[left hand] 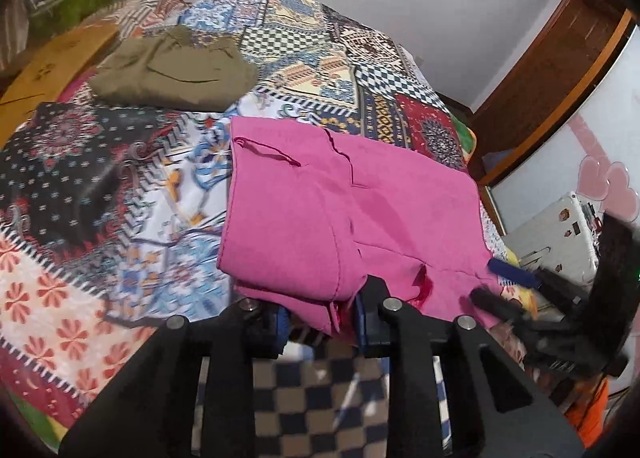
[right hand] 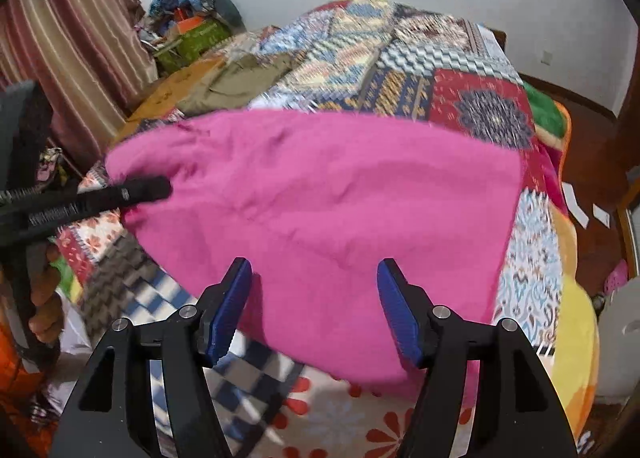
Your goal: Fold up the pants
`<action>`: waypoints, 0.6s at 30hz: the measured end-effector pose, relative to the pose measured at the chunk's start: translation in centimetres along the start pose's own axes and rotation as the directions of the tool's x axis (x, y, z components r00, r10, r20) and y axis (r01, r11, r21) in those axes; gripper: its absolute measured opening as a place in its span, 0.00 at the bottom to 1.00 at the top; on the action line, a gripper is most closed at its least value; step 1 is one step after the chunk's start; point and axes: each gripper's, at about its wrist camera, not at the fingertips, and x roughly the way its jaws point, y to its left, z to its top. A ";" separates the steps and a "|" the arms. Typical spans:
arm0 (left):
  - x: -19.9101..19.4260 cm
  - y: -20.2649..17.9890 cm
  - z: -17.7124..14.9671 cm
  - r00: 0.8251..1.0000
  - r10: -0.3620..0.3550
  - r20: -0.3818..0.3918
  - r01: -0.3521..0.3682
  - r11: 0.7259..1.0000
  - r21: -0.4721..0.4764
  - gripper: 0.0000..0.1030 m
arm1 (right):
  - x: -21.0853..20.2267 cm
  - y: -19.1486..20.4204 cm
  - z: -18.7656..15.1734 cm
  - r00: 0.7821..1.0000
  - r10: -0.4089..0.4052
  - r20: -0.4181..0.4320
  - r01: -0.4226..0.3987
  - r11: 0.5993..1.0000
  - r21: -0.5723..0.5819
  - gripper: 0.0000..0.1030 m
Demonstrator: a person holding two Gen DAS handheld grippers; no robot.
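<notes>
the left gripper [left hand: 320,322] is pinched on the pink pants [left hand: 340,198] at lower centre; the right gripper [right hand: 316,306] is spread, nothing clamped; a lopsided fold is risked.

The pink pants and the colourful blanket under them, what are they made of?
The pink pants look like thin, matte woven cloth, maybe cotton: they crease softly and show stitched seams. The colourful blanket looks like thicker, slightly fuzzy printed fabric, perhaps fleece; motion blur leaves that uncertain.
</notes>
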 end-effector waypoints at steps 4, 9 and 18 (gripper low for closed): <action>-1.7 1.4 -1.0 1.000 0.027 0.014 -0.027 1.000 -0.005 0.24 | 0.0 2.3 2.0 0.999 0.036 0.037 -0.035 0.998 -0.045 0.60; -3.4 2.5 -2.0 0.996 0.064 0.056 -0.065 0.998 0.011 0.24 | 2.8 5.7 2.9 0.999 0.052 -0.002 -0.052 0.992 -0.115 0.60; -5.6 3.5 -2.0 0.996 0.031 0.083 -0.034 0.999 0.032 0.24 | 7.6 8.7 1.8 0.990 0.081 -0.119 -0.100 0.983 -0.156 0.58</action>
